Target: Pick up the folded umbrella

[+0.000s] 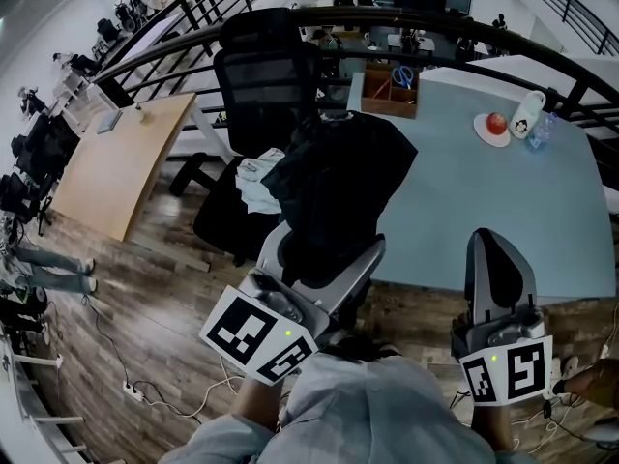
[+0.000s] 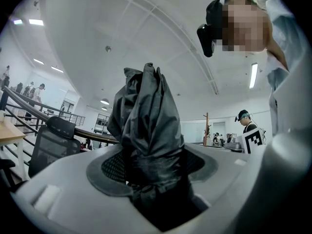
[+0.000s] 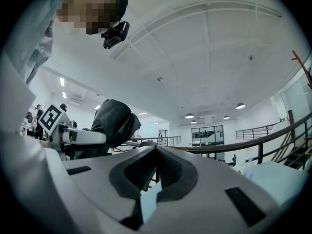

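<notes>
The folded black umbrella (image 1: 338, 177) is a crumpled bundle of dark fabric held up over the near edge of the table. My left gripper (image 1: 327, 247) is shut on its lower end, jaws pointing up. In the left gripper view the umbrella (image 2: 146, 126) rises straight out from between the grey pads (image 2: 109, 172). My right gripper (image 1: 498, 238) stands upright at the table's front edge, to the right of the umbrella, shut with nothing in it. The right gripper view shows its tips (image 3: 156, 152) meeting, with the umbrella (image 3: 111, 123) off to the left.
A black office chair (image 1: 261, 75) with a white cloth (image 1: 256, 180) on its seat stands behind the umbrella. The pale blue table (image 1: 484, 211) carries a wooden box with scissors (image 1: 392, 90), a plate with a red apple (image 1: 493, 129) and a white bottle (image 1: 527, 114). A wooden desk (image 1: 121, 162) lies left.
</notes>
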